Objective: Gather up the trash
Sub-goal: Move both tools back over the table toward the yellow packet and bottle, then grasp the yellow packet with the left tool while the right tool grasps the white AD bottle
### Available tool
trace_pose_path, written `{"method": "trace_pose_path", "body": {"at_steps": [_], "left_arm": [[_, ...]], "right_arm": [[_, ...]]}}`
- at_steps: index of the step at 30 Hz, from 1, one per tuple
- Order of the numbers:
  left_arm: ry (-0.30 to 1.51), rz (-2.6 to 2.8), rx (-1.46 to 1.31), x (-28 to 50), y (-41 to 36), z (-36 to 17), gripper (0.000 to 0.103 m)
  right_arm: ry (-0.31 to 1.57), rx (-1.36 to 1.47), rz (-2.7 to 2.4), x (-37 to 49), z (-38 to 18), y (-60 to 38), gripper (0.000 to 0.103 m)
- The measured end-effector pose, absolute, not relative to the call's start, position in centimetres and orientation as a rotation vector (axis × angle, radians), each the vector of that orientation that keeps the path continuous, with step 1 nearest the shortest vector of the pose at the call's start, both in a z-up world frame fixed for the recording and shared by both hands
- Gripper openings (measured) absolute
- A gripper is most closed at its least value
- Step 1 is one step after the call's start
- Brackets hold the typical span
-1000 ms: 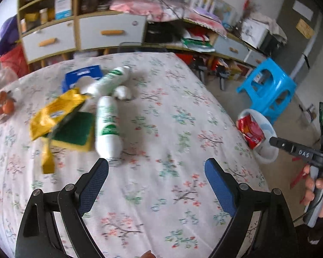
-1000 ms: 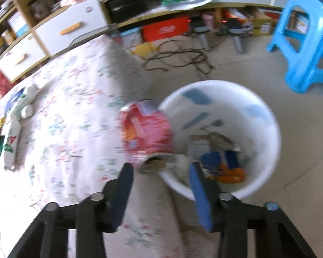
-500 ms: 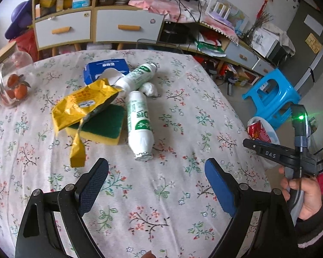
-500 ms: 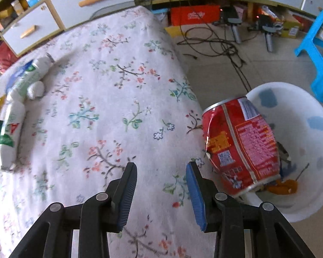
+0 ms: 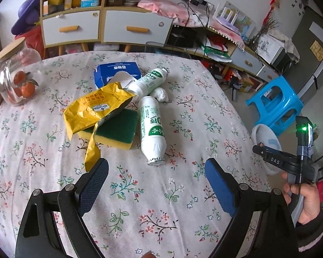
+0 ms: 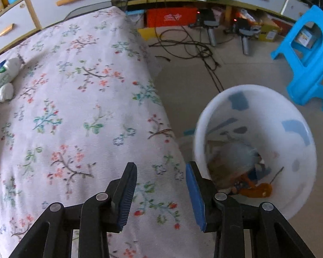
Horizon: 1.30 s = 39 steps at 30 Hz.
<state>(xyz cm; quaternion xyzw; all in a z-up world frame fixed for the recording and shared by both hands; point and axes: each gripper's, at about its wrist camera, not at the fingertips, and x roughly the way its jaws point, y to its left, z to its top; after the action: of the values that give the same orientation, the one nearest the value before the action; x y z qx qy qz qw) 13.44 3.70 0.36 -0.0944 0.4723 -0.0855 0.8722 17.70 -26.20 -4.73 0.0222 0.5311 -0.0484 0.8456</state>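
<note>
My left gripper [image 5: 156, 167] is open and empty above the floral table, just short of a lying white bottle [image 5: 151, 126]. A second white bottle [image 5: 147, 81], a crumpled yellow bag [image 5: 97, 109], a green-and-yellow sponge [image 5: 116, 129], a white paper wad [image 5: 161, 94] and a blue box [image 5: 116, 69] lie beyond. My right gripper [image 6: 161, 171] is open and empty over the table's right edge, beside the white trash bin [image 6: 299, 133] on the floor. The bin holds blurred trash [image 6: 236, 161]. The bin also shows in the left wrist view [image 5: 267, 135].
A glass jar [image 5: 15, 79] with orange fruit stands at the table's far left. A blue plastic stool [image 6: 308, 49] stands on the floor beyond the bin. Cables [image 6: 193, 45] lie on the floor. Shelves and drawers [image 5: 105, 28] line the back wall.
The red can that hung at the bin's rim has dropped into the bin. My right gripper has opened slightly and shifted over the table edge. My left gripper has pulled back a little.
</note>
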Motion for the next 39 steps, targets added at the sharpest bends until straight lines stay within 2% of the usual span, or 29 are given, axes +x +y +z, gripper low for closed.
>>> {"method": "trace_pose_path", "body": {"at_steps": [2, 4, 6, 9, 18, 25, 27, 29, 32, 33, 39], "left_arm": [[0.980, -0.160, -0.190, 13.6, 4.1, 0.5, 0.092], [0.974, -0.133, -0.180, 13.8, 4.6, 0.7, 0.092], [0.974, -0.098, -0.164, 14.4, 5.3, 0.6, 0.092], [0.980, -0.048, -0.136, 15.4, 6.4, 0.2, 0.092], [1.005, 0.046, -0.043, 19.2, 8.8, -1.7, 0.092], [1.069, 0.027, -0.138, 21.0, 10.2, -3.7, 0.092], [1.063, 0.033, -0.170, 21.1, 10.6, -4.0, 0.088], [1.063, 0.033, -0.211, 21.1, 10.9, -4.2, 0.074], [1.062, 0.023, -0.271, 21.0, 11.4, -4.3, 0.065], [1.054, 0.022, -0.282, 20.9, 11.5, -4.2, 0.058], [1.023, 0.032, -0.286, 20.1, 12.0, -3.4, 0.055]], "right_arm": [[1.121, 0.062, -0.075, 17.6, -4.5, -25.7, 0.043], [1.122, 0.069, -0.050, 17.6, -4.3, -25.3, 0.049], [1.113, 0.081, -0.020, 17.4, -4.0, -24.9, 0.063], [1.105, 0.080, -0.009, 17.4, -3.7, -24.2, 0.070], [1.113, 0.089, 0.006, 18.3, -3.6, -23.1, 0.072], [1.106, 0.092, 0.050, 19.4, -3.0, -21.1, 0.074], [1.100, 0.091, 0.065, 19.6, -2.9, -20.3, 0.075], [1.098, 0.091, 0.083, 19.9, -2.8, -19.4, 0.075], [1.101, 0.093, 0.108, 20.4, -2.8, -18.0, 0.075], [1.103, 0.092, 0.115, 20.6, -2.9, -17.5, 0.075], [1.118, 0.071, 0.169, 21.2, -3.6, -14.4, 0.075]]}}
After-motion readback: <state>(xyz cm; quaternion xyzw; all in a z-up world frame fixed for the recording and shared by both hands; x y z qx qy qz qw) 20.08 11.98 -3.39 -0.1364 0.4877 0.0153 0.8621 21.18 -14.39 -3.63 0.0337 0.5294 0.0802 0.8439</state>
